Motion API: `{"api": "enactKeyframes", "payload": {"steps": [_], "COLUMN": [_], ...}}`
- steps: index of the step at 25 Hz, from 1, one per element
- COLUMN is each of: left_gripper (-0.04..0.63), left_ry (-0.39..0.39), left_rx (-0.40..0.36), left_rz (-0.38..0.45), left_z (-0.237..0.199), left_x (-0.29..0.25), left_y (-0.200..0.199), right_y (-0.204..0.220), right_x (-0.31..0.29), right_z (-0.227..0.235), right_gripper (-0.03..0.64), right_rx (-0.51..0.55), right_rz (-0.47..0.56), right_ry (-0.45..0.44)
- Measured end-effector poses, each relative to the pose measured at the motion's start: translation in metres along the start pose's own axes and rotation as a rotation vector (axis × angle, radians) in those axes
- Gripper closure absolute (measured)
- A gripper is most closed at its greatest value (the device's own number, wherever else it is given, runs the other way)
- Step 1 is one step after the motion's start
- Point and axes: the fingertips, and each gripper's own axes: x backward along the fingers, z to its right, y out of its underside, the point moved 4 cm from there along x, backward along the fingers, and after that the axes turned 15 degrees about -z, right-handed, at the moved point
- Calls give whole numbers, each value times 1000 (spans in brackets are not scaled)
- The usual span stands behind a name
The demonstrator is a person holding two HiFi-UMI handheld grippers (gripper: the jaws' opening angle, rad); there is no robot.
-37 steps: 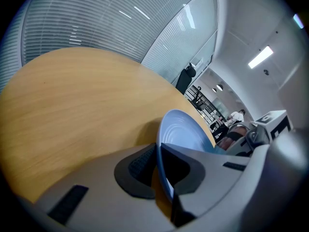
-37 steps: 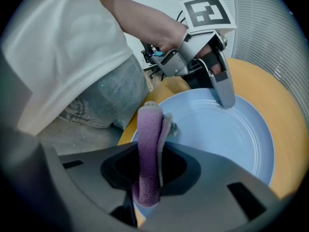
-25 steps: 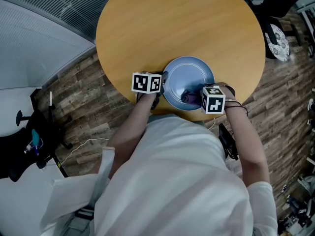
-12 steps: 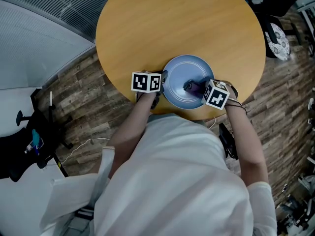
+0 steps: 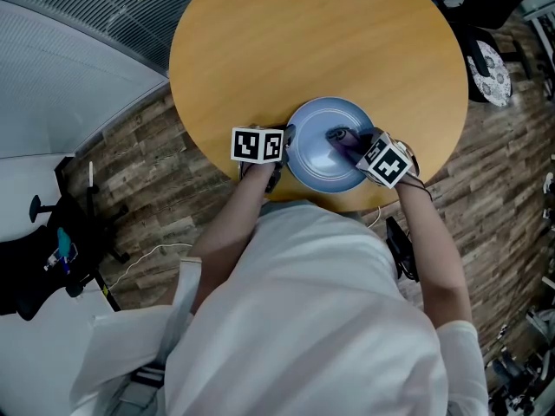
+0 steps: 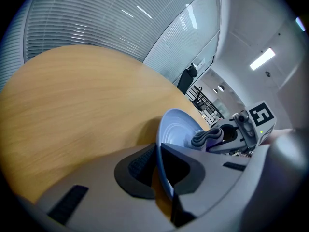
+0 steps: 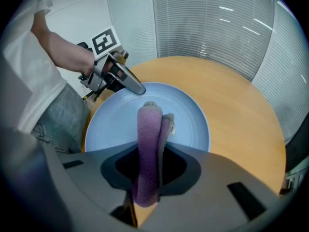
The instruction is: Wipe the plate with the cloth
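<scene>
- When seen from the head view, a blue plate (image 5: 312,156) sits at the near edge of the round wooden surface (image 5: 312,42), close to the person (image 5: 303,319).
- The left gripper (image 5: 287,148) is at the plate's left rim, and the right gripper (image 5: 351,143) reaches over its right side with a purple cloth (image 5: 339,135) on the plate.
- Left gripper view: its two fingers (image 6: 136,169) are pinched tight on the plate's thin rim, which runs between them. The other gripper and the cloth show past the plate.
- Right gripper view: its fingers (image 7: 179,170) are clamped on the folded cloth. The cloth's end sticks out and touches the inside of the plate, near the middle.
</scene>
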Motion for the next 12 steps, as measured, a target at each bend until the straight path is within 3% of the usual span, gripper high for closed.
{"api": "enactKeyframes", "payload": {"steps": [8,12], "left_gripper": [571,571], "left_ry": [5,9], "left_rx": [14,15], "left_rz": [-15,-15], "left_z": [-4,-3], "left_x": [-2,-3], "left_y": [5,4], "right_y": [0,6], "right_x": [42,60], "right_z": [19,21], "right_gripper": [523,523], "right_rx": [-175,-204], "right_rz": [316,412], "right_ry": [-48,-72]}}
